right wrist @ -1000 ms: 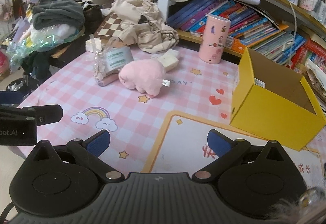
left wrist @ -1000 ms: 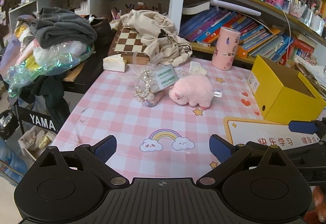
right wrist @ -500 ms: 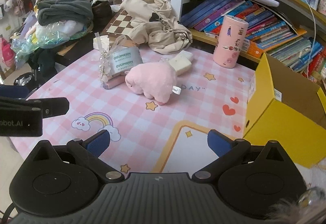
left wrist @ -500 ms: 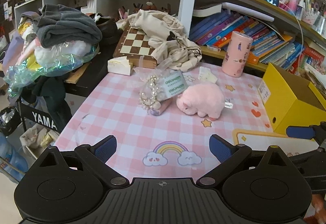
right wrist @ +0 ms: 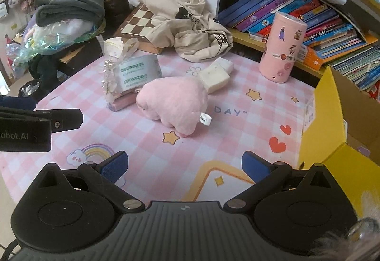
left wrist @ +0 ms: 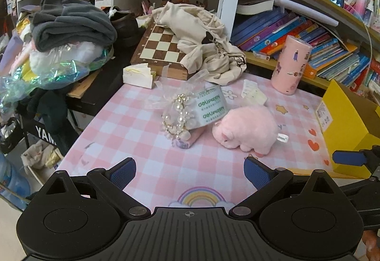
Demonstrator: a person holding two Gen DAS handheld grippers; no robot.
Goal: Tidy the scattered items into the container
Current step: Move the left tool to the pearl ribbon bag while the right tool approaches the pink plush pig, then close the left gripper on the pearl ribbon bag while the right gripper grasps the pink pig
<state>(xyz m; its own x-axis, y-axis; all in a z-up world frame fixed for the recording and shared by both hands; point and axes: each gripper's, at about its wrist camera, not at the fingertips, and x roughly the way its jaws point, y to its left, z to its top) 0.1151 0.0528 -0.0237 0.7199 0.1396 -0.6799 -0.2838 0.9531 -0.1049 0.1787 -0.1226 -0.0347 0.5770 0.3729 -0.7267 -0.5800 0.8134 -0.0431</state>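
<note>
Both grippers hover wide open and empty over the pink checked tablecloth (left wrist: 133, 118); the left gripper (left wrist: 189, 172) faces the pearl-trimmed organza pouch (left wrist: 178, 113) and the glossy tape roll (left wrist: 210, 106) leaning on it; just right lies the fuzzy pink plush pig (left wrist: 247, 130), snout visible only here; the right gripper (right wrist: 184, 164) sees its tagged back, plus two spongy cream blocks (right wrist: 215, 74) touching it; the yellow cardboard box (right wrist: 332, 142), open and tilted, stands at the far right.
</note>
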